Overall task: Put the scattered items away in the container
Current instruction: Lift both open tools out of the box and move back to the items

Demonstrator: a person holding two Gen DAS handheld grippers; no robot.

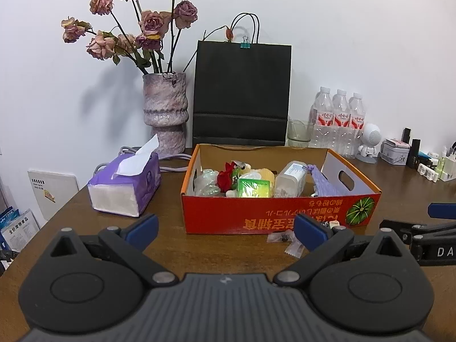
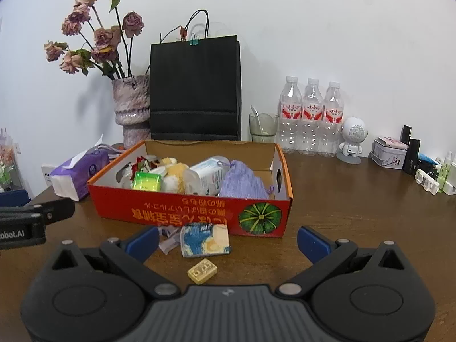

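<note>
An orange cardboard box (image 1: pixel 256 213) (image 2: pixel 182 213) stands on the brown table, holding several items: a green packet (image 2: pixel 146 183), a white jar (image 2: pixel 209 173), a purple mesh pouch (image 2: pixel 245 185) and a red flower (image 1: pixel 225 178). In front of it lie a blue-and-yellow packet (image 2: pixel 205 240), a small yellow block (image 2: pixel 202 270) and clear wrappers (image 1: pixel 285 240) (image 2: pixel 168 240). My left gripper (image 1: pixel 226 232) is open, empty, just short of the box front. My right gripper (image 2: pixel 228 242) is open, with the blue-and-yellow packet and the yellow block between its fingers' line, untouched.
A purple tissue pack (image 1: pixel 125 188) lies left of the box. Behind stand a vase of dried roses (image 1: pixel 165 114), a black paper bag (image 1: pixel 240 94), a glass (image 2: pixel 262 128), water bottles (image 2: pixel 312 116) and a small white figure (image 2: pixel 352 139). Small toiletries (image 2: pixel 427 168) crowd the far right.
</note>
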